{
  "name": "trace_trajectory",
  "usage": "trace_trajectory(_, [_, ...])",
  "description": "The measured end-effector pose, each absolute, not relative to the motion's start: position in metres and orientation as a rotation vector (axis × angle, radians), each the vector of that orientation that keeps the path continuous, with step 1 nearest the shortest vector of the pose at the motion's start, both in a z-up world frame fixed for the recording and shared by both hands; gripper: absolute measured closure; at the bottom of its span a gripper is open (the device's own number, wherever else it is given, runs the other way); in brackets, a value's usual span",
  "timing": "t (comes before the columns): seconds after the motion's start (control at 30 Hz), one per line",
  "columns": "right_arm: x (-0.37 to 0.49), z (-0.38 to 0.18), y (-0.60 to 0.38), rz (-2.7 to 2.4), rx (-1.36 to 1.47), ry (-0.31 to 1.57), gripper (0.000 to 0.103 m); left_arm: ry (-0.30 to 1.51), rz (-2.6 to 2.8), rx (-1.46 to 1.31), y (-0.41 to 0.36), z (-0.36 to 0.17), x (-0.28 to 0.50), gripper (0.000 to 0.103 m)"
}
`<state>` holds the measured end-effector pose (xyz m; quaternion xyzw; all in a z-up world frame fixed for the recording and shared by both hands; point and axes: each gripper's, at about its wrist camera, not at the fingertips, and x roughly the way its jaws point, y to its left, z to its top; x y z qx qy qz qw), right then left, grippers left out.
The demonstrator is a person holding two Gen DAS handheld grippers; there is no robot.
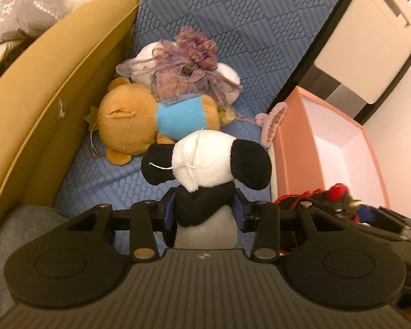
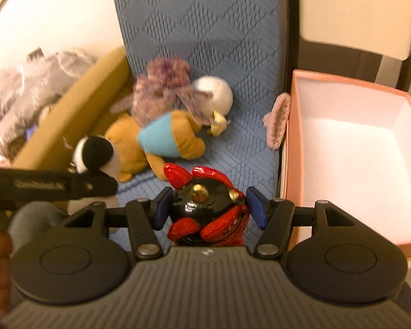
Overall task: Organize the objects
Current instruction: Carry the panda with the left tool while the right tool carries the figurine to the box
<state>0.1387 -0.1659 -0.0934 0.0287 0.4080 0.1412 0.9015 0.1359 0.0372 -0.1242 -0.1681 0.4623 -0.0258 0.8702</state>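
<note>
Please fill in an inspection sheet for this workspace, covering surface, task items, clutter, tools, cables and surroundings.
Surface: blue quilted mat, bordered by a mustard cushion.
Job's things: panda plush in the left tool; red-and-black figurine between the right tool's pads; brown bear plush, white plush with purple ribbon and pink brush lying on the mat; open pink box, nothing seen inside.
Clutter: grey bedding behind the cushion.
Grippers: left tool shut on the panda plush; right tool holds the figurine off the mat.
Cables: nothing seen.
Surroundings: white cabinet, pale wall.
</note>
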Motion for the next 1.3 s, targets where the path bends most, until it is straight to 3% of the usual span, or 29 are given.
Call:
trace_trajectory(0.57, [0.088,-0.019,-0.216,0.274,0.145,0.735,0.041,0.900,-0.140,-0.329,-0.015,-0.069,0.120,0.055])
trace_trajectory(1.0, [0.080,-0.010,-0.289,0.179,0.169,0.692,0.041,0.868,-0.248,-0.286,-0.088,-0.046,0.143,0.055])
trace_trajectory(1.3, [0.106,-0.029,-0.336,0.129,0.209,0.702,0.041,0.896,-0.297,-0.250,-0.142,-0.059,0.170,0.055])
